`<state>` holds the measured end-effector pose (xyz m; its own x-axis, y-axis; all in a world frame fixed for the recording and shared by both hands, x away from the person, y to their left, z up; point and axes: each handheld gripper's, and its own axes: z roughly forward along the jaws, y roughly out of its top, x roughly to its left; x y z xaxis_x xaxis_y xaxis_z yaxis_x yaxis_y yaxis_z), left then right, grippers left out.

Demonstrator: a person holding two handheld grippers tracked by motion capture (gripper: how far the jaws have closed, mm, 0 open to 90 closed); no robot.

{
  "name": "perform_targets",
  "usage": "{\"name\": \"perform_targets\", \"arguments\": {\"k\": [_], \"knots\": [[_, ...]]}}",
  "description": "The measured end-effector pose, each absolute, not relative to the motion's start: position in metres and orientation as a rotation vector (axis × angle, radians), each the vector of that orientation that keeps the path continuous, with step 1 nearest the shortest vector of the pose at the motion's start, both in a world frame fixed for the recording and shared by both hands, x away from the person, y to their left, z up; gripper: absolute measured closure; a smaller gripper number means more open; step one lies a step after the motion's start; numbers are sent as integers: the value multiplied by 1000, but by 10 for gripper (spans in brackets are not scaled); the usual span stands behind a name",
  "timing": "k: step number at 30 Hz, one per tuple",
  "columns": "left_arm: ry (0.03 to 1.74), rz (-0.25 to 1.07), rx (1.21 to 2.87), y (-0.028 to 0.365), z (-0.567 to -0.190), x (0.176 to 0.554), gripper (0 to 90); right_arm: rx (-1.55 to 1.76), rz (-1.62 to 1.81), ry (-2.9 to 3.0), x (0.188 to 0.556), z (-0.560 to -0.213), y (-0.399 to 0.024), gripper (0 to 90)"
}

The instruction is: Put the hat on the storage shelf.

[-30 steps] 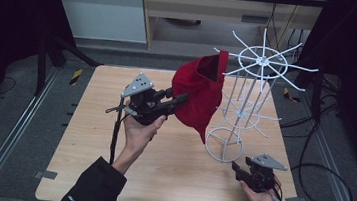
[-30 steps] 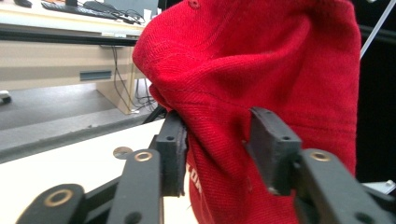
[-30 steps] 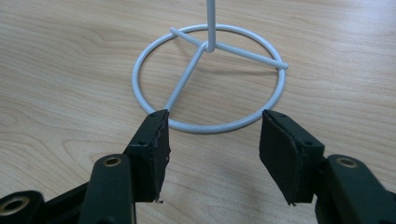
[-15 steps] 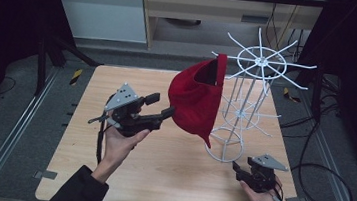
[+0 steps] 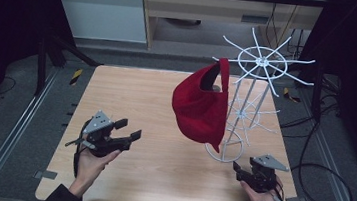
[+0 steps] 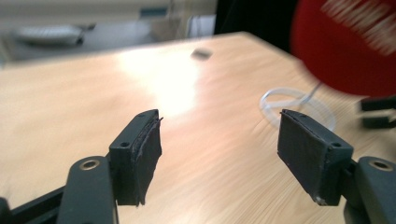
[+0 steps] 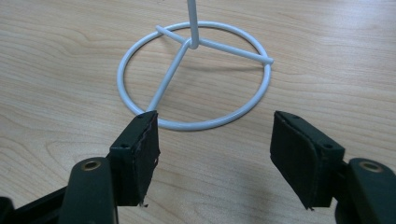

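Hanging red cap (image 5: 200,105), brim pointing down

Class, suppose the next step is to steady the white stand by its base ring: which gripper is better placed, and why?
Right. The right gripper sits open just short of the base ring, fingers aimed at it. The left gripper, also open, is farther off across the table, left of the cap.

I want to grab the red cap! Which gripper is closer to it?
Right. The right gripper sits by the stand's base, just below the red cap; the left gripper is farther off across the table.
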<state>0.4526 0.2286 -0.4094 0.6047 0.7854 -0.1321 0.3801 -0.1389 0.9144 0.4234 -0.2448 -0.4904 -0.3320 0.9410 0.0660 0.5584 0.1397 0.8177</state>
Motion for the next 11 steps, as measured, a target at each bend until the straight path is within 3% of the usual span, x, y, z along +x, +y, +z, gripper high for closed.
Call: {"name": "perform_targets", "arguments": {"k": [11], "knots": [[1190, 552, 1851, 287, -472, 454, 235, 1455, 1062, 1945, 425, -493, -248, 289]]}}
